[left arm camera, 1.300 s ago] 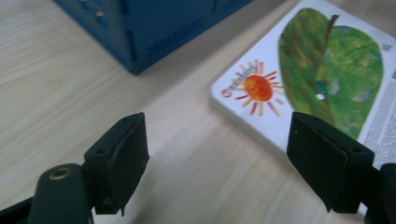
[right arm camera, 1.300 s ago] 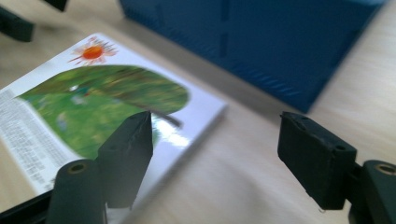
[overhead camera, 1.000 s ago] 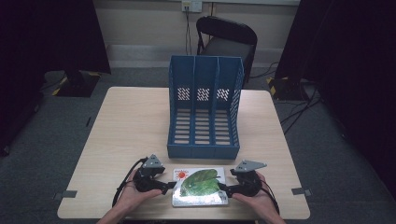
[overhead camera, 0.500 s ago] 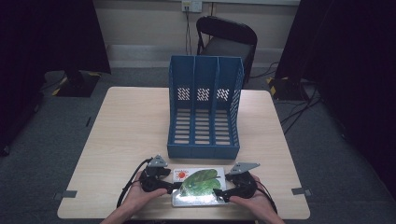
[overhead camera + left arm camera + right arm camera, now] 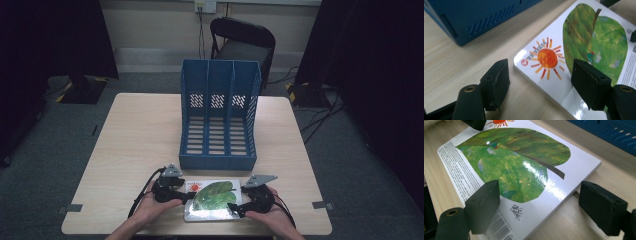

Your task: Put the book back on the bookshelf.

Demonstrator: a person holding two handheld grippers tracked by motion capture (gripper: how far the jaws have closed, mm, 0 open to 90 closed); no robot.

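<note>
A picture book [image 5: 212, 200] with a green leaf and an orange sun on its cover lies flat near the table's front edge. My left gripper [image 5: 186, 196] is at its left end. In the left gripper view the book's sun corner [image 5: 544, 60] lies between the jaws of my left gripper [image 5: 541, 75], which have just been closing but do not press on it. My right gripper [image 5: 235, 209] is at the right end. There its jaws have just been opening, and my right gripper [image 5: 541, 197] straddles the barcode corner of the book [image 5: 519, 165] without gripping.
A blue three-slot file holder [image 5: 219, 115] lies just behind the book, its open slots facing up, and its base [image 5: 474, 17] is close to both grippers. Bare wood lies left and right of it. A black chair [image 5: 242, 42] stands beyond the table.
My left gripper has edged slightly right toward the book's end. The book and the right hand stay where they were.
</note>
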